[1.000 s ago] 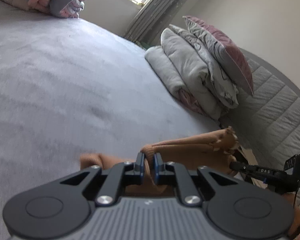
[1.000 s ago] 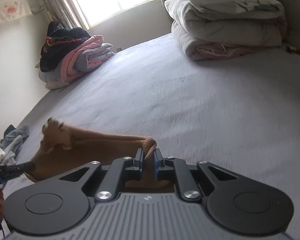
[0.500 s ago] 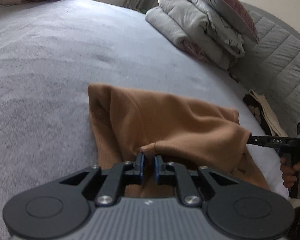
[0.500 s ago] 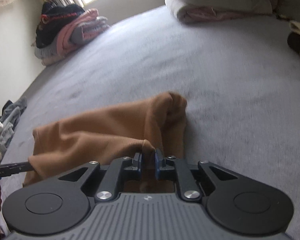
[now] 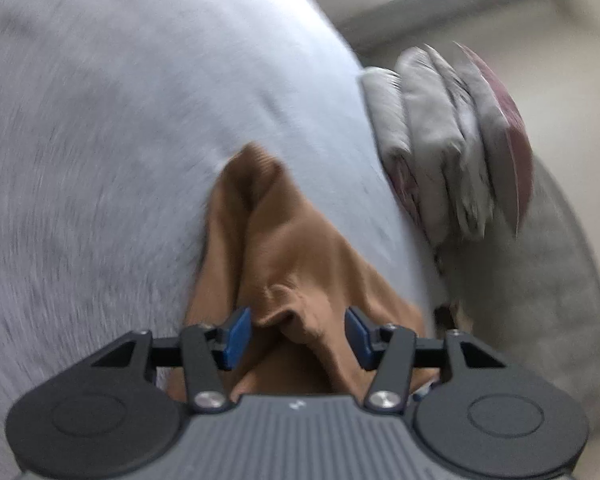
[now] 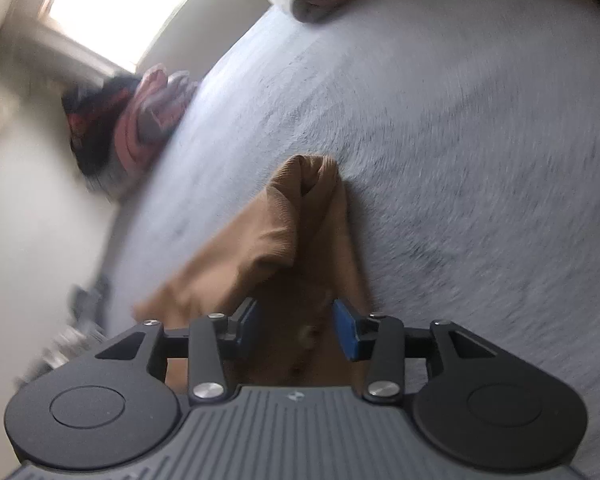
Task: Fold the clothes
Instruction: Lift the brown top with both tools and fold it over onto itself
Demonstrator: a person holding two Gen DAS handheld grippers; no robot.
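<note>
A brown ribbed garment (image 5: 284, 248) lies bunched on the grey bed (image 5: 100, 120). In the left wrist view my left gripper (image 5: 298, 334) hangs over its near edge; the jaws are opening, and a fold of the cloth sits loose between the blue pads (image 5: 236, 330) without being pressed. In the right wrist view the same brown garment (image 6: 284, 232) stretches away from my right gripper (image 6: 296, 330). Its jaws are opening too, with cloth lying between the pads (image 6: 345, 332) but free of them. Both views are blurred and tilted.
Folded grey quilts and a mauve pillow (image 5: 452, 136) are stacked at the bed's right side by a padded headboard (image 5: 540, 288). A pile of pink, grey and dark clothes (image 6: 128, 128) sits at the far corner under a window (image 6: 112, 0). Loose items lie on the floor (image 6: 76, 328) at left.
Both grippers went from shut on the brown garment to jaws apart, letting the cloth go. Both sank toward the bed and rolled, so the views tilt. The garment dropped onto the bed.
</note>
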